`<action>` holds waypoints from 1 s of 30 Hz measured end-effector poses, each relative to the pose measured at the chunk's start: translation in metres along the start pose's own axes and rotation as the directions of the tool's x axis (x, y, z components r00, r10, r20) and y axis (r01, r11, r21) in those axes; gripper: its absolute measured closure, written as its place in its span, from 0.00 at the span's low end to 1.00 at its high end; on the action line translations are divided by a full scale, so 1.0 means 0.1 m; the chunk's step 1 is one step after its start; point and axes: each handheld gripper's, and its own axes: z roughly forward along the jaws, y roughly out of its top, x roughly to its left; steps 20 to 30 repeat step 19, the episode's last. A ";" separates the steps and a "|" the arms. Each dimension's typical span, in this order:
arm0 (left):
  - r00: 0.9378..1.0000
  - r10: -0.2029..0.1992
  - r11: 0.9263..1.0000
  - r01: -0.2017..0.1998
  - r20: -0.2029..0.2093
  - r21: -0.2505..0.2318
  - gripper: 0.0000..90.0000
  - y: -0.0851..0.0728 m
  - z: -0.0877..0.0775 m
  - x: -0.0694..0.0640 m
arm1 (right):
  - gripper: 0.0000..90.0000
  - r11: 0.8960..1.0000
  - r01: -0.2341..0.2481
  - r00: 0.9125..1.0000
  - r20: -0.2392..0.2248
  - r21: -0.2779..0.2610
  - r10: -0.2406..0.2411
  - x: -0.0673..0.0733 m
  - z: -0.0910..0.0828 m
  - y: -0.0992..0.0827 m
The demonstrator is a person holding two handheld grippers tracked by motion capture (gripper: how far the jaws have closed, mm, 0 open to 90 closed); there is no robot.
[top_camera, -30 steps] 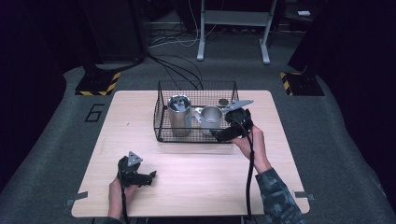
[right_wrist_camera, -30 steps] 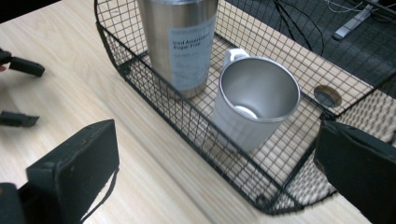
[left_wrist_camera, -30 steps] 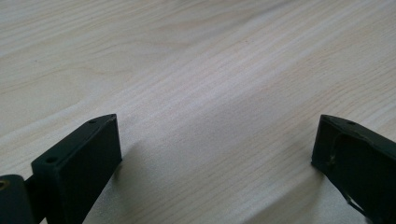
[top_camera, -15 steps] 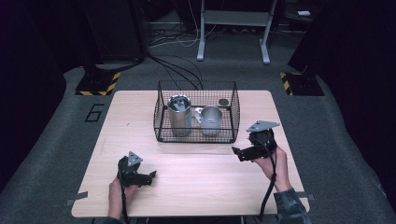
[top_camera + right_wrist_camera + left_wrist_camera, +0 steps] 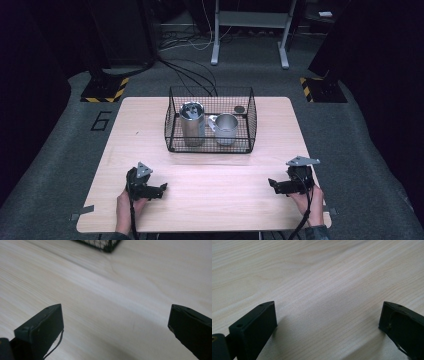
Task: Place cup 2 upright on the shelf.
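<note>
Dim room, grey carpet (image 5: pixel 60 165), hazard-striped bases (image 5: pixel 104 90), perhaps a desk frame (image 5: pixel 248 27) behind.

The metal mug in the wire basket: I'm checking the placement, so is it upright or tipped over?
Upright. The metal mug stands on its base in the wire basket, open mouth up, beside the taller steel cup.

Wire basket (image 5: pixel 210 145) sitting toward the far edge of the table (image 5: pixel 210 200), roughly centred. Inside the basket: tall canister (image 5: pixel 192 124) on the left, mug (image 5: pixel 226 129) just right of it, small round lid (image 5: pixel 240 109) in the far right corner. Nearer than the basket and off to its left, left gripper (image 5: pixel 161 189) down by the table's near edge. Nearer than the basket and off to its right, right gripper (image 5: pixel 272 184), also near that edge, well apart from the basket.
</note>
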 end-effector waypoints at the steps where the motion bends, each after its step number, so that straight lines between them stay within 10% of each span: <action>1: 1.000 0.006 1.000 -0.006 0.000 0.003 0.01 0.00 0.00 0.00 | 0.00 1.000 -0.010 1.000 0.000 0.008 0.010 -0.03 0.02 -0.06; 10: 1.000 0.007 1.000 -0.007 -0.005 0.003 0.01 0.01 0.00 0.01 | 0.00 0.997 -0.074 0.994 0.081 -0.002 0.074 -0.19 0.19 -0.55; 30: 1.000 0.002 1.000 -0.002 -0.003 0.002 0.01 0.01 0.00 0.00 | 0.00 0.998 -0.052 0.993 0.103 -0.028 0.055 -0.21 0.19 -0.60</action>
